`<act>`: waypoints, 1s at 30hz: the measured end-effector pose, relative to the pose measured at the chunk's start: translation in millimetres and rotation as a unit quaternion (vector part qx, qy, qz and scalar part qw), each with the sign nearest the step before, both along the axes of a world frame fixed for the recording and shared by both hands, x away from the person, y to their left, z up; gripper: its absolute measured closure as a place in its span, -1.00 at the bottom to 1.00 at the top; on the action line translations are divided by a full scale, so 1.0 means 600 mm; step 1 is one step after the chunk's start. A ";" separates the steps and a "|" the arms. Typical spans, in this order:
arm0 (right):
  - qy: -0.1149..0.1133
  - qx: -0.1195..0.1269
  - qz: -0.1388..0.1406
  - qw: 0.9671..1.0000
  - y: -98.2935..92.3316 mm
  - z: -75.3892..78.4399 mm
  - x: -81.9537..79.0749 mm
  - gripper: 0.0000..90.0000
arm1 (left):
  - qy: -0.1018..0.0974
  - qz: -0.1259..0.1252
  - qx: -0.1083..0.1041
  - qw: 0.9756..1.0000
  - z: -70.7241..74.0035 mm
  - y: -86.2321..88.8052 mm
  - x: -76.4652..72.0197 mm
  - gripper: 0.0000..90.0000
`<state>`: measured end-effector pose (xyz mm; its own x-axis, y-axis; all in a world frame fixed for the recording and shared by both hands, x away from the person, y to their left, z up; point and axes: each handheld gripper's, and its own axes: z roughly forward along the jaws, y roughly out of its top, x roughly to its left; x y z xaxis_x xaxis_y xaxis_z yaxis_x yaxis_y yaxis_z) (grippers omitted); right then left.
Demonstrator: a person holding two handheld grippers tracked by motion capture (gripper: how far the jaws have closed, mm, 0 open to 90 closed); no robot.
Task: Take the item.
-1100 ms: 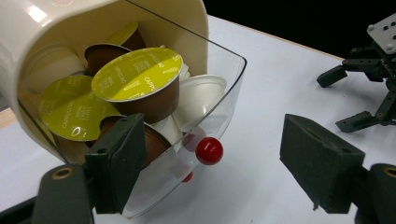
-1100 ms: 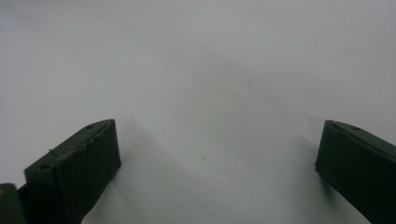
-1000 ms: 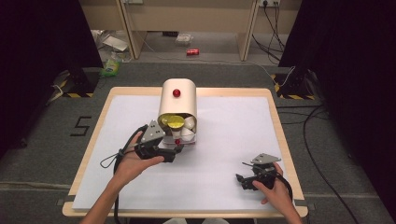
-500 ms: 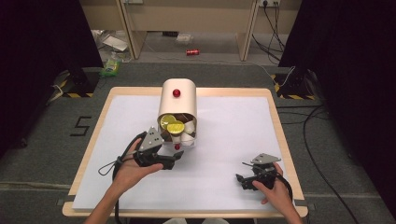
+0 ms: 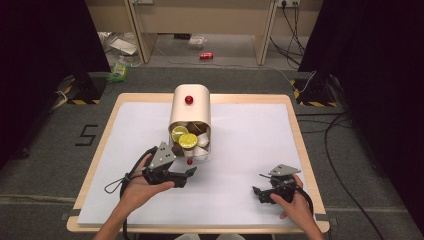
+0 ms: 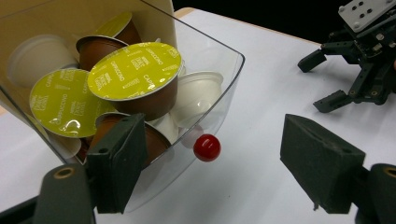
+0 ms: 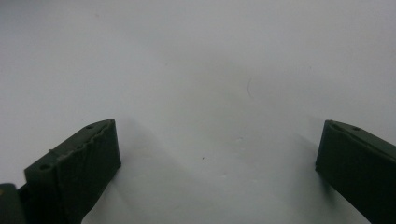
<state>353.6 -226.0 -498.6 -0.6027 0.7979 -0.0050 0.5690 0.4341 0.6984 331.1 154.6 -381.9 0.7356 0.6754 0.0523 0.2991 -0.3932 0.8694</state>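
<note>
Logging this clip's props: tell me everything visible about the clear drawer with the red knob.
The clear drawer looks like transparent plastic, with a curved front wall and a small red knob on it. It stands pulled out of the beige rounded holder near the white table's middle, resting on the surface. Inside lie coffee capsules: yellow-green foil lids, brown and white bodies, jumbled. The left gripper jaws stand open around the knob, not touching it.

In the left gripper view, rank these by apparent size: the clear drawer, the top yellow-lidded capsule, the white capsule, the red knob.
1. clear drawer, largest.
2. yellow-lidded capsule.
3. white capsule, though part of it is hidden, so the gap from the second is unsure.
4. red knob, smallest.
</note>
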 end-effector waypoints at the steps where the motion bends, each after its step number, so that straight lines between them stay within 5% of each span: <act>1: 0.000 0.000 0.000 1.000 0.000 0.000 0.000 -0.99 | 0.000 0.000 0.000 1.000 0.000 0.000 0.000 -0.49; 30: 0.000 0.001 -0.001 1.000 0.000 0.000 0.000 -0.99 | 0.029 -0.013 0.003 0.999 -0.009 0.003 -0.017 -0.50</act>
<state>353.4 -225.8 -498.6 -0.6013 0.7990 -0.0033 0.5702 0.4320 0.6987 321.1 156.5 -387.5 0.7552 0.6553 0.0137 0.3381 -0.4074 0.8484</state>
